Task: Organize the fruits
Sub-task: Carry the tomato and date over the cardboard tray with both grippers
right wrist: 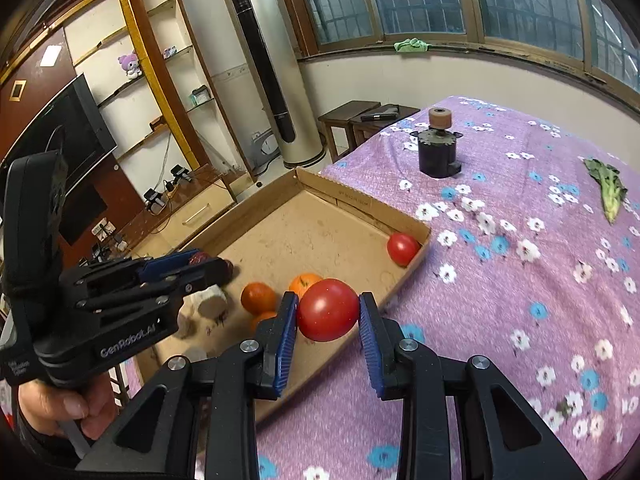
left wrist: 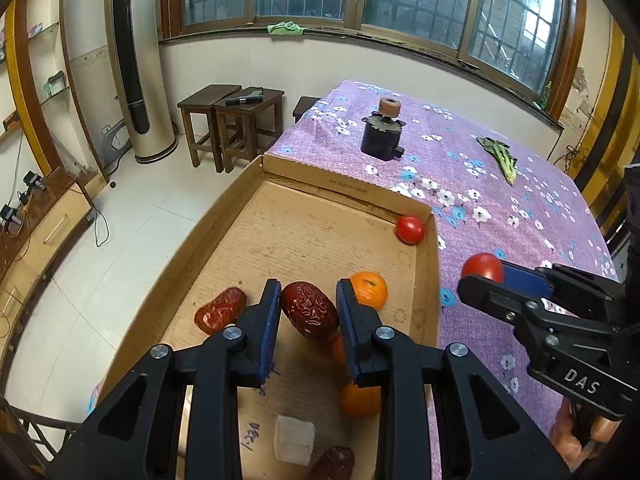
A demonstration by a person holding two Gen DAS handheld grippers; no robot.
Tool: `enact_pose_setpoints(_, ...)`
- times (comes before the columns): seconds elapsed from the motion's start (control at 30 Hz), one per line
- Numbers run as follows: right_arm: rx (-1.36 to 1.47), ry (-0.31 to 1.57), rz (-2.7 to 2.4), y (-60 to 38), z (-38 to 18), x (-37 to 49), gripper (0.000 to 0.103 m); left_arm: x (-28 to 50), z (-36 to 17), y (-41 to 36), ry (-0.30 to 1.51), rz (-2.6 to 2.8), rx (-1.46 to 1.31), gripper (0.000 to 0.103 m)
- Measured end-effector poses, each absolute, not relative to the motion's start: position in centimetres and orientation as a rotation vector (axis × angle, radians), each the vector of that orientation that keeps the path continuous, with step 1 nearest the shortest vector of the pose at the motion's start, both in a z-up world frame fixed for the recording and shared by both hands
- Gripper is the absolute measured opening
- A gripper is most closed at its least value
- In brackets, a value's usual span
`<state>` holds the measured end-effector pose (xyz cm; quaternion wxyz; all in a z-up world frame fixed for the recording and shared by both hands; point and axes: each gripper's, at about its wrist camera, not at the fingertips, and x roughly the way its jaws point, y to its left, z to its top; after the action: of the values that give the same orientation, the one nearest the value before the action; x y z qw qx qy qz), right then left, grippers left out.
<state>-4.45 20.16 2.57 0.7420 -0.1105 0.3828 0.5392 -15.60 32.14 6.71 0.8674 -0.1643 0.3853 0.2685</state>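
left gripper [left wrist: 308, 304] clamps red date [left wrist: 310, 314] | right gripper [right wrist: 328, 312] clamps tomato [right wrist: 328, 310] over cardboard tray [right wrist: 404, 220] near edge | risk: tomato released there rolls onto worktop [right wrist: 500, 300]

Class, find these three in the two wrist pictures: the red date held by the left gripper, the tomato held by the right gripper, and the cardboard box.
red date [left wrist: 309, 314], left wrist view, its wrinkled middle.
tomato [right wrist: 328, 309], right wrist view, its front face.
cardboard box [left wrist: 424, 276], left wrist view, its right wall.
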Motion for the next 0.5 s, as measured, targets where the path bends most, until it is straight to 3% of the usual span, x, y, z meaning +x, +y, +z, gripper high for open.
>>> enact_pose_setpoints(0.5, -0.320, 0.899, 1.172, 29.5, 0.0, -1.7, 0.031, -10.4, 4.2, 39.0, 0.914, 0.612, -0.417, 0.026)
